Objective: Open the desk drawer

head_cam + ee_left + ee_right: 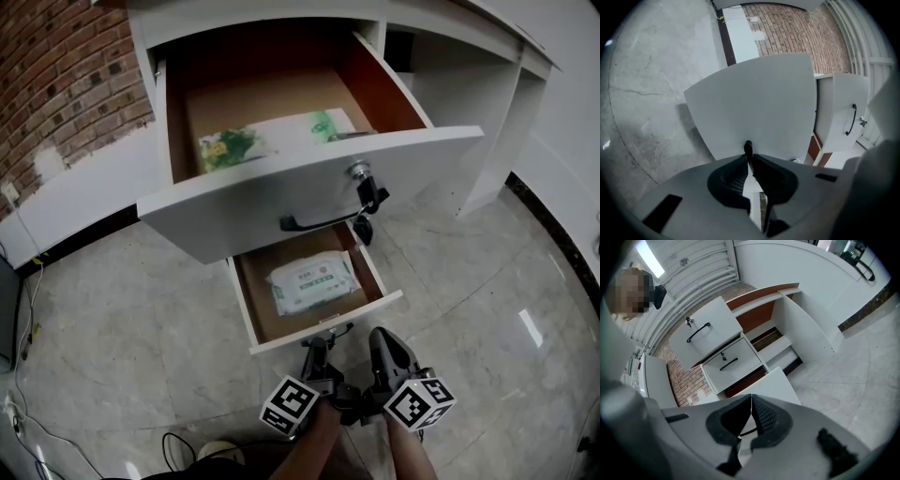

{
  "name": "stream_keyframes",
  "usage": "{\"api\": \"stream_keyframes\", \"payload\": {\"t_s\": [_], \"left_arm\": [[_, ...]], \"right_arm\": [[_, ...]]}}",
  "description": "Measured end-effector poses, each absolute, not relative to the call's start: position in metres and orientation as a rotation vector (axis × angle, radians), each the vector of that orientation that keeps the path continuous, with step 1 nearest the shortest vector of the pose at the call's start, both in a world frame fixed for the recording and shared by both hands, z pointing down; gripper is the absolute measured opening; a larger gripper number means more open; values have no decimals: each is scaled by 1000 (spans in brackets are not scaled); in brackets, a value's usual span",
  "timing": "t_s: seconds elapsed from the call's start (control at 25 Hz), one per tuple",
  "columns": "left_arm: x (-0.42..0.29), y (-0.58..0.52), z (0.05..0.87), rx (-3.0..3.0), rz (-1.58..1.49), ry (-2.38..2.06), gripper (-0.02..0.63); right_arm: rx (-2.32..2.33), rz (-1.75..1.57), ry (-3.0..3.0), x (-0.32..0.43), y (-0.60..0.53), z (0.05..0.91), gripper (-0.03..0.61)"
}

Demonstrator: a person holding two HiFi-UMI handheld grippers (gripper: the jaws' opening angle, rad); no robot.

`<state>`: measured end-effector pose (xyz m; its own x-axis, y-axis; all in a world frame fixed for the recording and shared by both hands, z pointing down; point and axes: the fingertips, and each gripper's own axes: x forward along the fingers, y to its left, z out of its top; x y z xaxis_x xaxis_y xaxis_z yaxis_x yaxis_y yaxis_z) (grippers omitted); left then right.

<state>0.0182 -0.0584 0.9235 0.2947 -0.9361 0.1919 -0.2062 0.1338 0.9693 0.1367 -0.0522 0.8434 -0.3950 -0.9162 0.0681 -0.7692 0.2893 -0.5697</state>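
Observation:
The white desk's upper drawer (234,211) stands pulled out, with a black handle (319,220) and a key (361,173) in its lock. Below it the lower drawer (281,342) is also out, with a pack of wipes (314,281) inside. My left gripper (317,345) is at the lower drawer's thin black handle (328,335). In the left gripper view the jaws (748,157) stand nearly together with that handle (748,146) pinched at their tips against the white front (759,103). My right gripper (380,339) hangs just right of the handle, its jaws (751,398) shut on nothing.
A green and white pack (272,136) lies in the upper drawer, which overhangs the lower one. A brick wall (56,84) and floor cables (28,309) are to the left. The desk's side panel (487,141) stands at the right. Marble floor (469,309) surrounds the drawers.

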Motion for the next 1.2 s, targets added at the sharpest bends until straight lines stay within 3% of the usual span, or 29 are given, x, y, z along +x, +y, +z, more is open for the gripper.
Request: {"api": "stream_keyframes", "payload": {"t_s": [0.52, 0.76, 0.92, 1.2], "left_arm": [[22, -54, 952, 1448, -634, -1221, 57], [32, -30, 942, 1579, -450, -1273, 110], [41, -29, 922, 1812, -245, -1352, 12], [33, -32, 886, 1999, -66, -1352, 9]], "right_arm": [[-1547, -771, 2290, 137, -55, 849, 11], [-1546, -797, 2331, 129, -54, 851, 11], [-1547, -833, 2338, 134, -56, 849, 11], [-1569, -849, 2393, 137, -59, 837, 11]]}}
